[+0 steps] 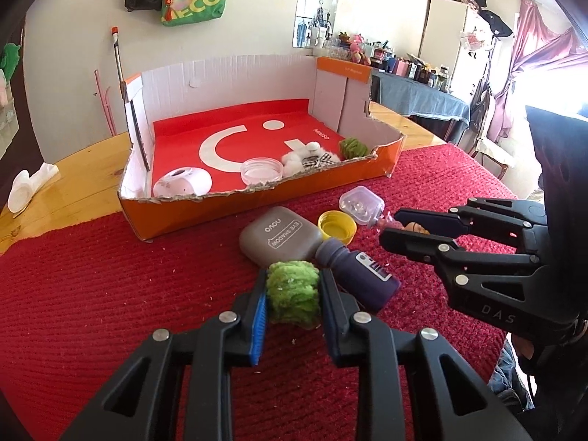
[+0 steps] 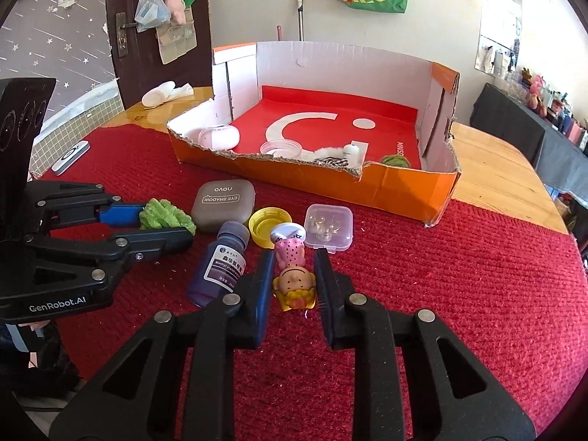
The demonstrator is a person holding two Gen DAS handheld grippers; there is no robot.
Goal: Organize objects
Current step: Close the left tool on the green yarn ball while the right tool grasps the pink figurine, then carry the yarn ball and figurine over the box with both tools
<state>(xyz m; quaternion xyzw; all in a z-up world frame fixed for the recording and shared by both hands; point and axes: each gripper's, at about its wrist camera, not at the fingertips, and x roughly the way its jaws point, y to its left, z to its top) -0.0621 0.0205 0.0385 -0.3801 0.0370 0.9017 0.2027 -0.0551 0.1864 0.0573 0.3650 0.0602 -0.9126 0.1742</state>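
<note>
My left gripper (image 1: 294,279) is shut on a green fuzzy hair tie (image 1: 292,294) that lies on the red cloth; the same left gripper (image 2: 165,226) and hair tie (image 2: 165,215) show at the left of the right wrist view. My right gripper (image 2: 295,261) is shut on a small doll figurine (image 2: 294,279) in a pink dress, lying on its back. In the left wrist view the right gripper (image 1: 391,226) comes in from the right. Between the grippers lie a grey eye shadow case (image 2: 224,205), a purple bottle (image 2: 217,264), a yellow cap (image 2: 266,226) and a clear small box (image 2: 329,226).
An orange cardboard tray (image 2: 367,187) with a torn front wall stands behind, holding a white round item (image 2: 220,136), a clear lid (image 2: 281,147), a white fluffy piece and another green hair tie (image 2: 395,161). A white remote-like device (image 2: 70,156) and crumpled tissue (image 2: 165,93) lie left.
</note>
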